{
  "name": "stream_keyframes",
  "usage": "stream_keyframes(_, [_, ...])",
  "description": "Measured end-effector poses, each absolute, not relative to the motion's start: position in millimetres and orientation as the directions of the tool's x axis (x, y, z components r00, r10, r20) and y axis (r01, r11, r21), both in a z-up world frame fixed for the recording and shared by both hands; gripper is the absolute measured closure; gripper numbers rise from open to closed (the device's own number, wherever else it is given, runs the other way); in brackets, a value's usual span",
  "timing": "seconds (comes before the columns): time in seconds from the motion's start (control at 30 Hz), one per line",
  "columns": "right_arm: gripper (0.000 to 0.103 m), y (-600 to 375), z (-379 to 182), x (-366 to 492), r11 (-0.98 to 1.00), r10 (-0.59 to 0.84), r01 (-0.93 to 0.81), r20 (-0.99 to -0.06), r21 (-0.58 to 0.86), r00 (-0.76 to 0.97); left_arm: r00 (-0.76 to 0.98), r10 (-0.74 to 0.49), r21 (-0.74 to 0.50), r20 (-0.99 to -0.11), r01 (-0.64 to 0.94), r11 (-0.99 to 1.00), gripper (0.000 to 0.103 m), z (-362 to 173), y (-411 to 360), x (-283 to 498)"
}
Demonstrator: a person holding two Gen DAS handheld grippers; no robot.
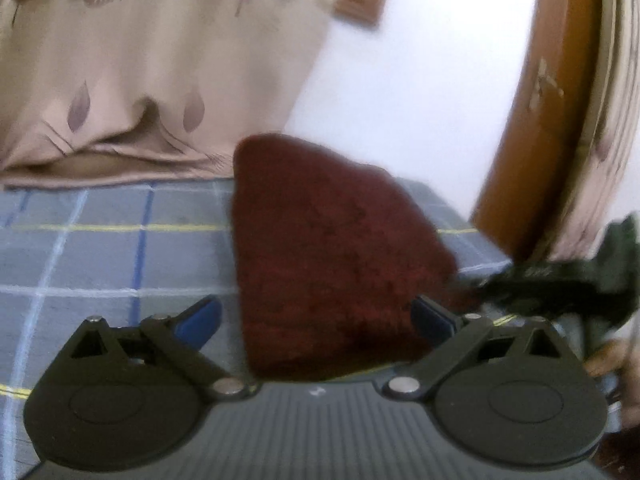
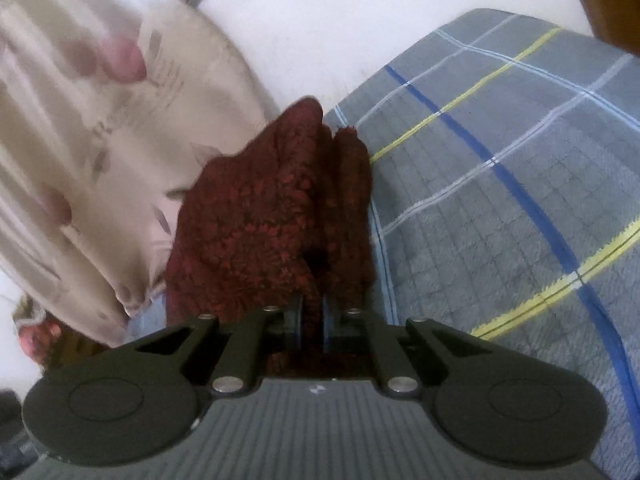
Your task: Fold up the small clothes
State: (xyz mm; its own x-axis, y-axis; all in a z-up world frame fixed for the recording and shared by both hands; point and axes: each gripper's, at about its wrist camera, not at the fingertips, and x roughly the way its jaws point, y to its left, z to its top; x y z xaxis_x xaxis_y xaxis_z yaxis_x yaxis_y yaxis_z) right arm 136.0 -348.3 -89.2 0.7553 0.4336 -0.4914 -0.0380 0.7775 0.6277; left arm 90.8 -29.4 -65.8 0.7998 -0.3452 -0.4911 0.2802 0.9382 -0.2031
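A dark red fuzzy garment [image 1: 320, 256] hangs lifted above the grey plaid bed cover [image 1: 100, 248]. My left gripper [image 1: 316, 320] is open, its blue-padded fingers spread to either side of the cloth's lower part, not closed on it. In the left wrist view my right gripper [image 1: 500, 284] reaches in from the right and meets the cloth's right edge. In the right wrist view my right gripper [image 2: 311, 322] is shut on the dark red garment [image 2: 272, 216], which bunches and hangs forward from the jaws beside the plaid cover [image 2: 500, 200].
A beige leaf-patterned curtain [image 1: 140, 72] hangs behind the bed, also seen in the right wrist view [image 2: 80, 140]. A white wall [image 1: 420, 100] and a brown wooden frame [image 1: 552, 120] stand at the right.
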Motion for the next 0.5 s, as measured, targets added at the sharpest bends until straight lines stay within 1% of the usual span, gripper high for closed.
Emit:
stream_keyframes(0.03, [0.086,-347,-81,130,0.789,0.422,-0.056,-0.474,0.611,0.773,0.808,-0.336,-0.196,-0.485,0.274,0.942,0.002,-64,-30,88])
stream_keyframes(0.07, [0.076,-345,-72,122,0.801,0.402,-0.07,-0.449,0.594,0.798,0.814,-0.325,-0.188,-0.481,0.266,0.945,0.002,-62,-31,85])
stream_keyframes(0.1, [0.073,-343,-62,113,0.814,0.387,-0.087,-0.423,0.575,0.82,0.821,-0.31,-0.172,-0.48,0.258,0.951,0.002,-60,-33,83])
stream_keyframes(0.17, [0.073,-337,-48,97,0.824,0.392,-0.129,-0.39,0.551,0.833,0.835,-0.27,-0.13,-0.479,0.237,0.963,0.002,-56,-36,79])
stream_keyframes(0.23, [0.068,-327,-39,76,0.83,0.4,-0.174,-0.349,0.53,0.848,0.841,-0.25,-0.105,-0.48,0.228,0.968,0.002,-54,-41,76])
stream_keyframes(0.3, [0.054,-320,-32,56,0.851,0.383,-0.189,-0.331,0.49,0.863,0.845,-0.235,-0.078,-0.481,0.226,0.971,0.002,-52,-46,73])
stream_keyframes(0.37, [0.043,-315,-28,41,0.863,0.37,-0.198,-0.314,0.465,0.874,0.852,-0.219,-0.05,-0.476,0.222,0.974,0.002,-49,-49,70])
stream_keyframes(0.4, [0.04,-314,-26,33,0.863,0.37,-0.201,-0.308,0.464,0.876,0.854,-0.212,-0.036,-0.476,0.221,0.975,0.002,-48,-51,69])
stream_keyframes(0.5, [0.033,-315,-26,20,0.855,0.37,-0.194,-0.303,0.482,0.878,0.857,-0.197,-0.011,-0.477,0.218,0.976,0.002,-46,-55,70])
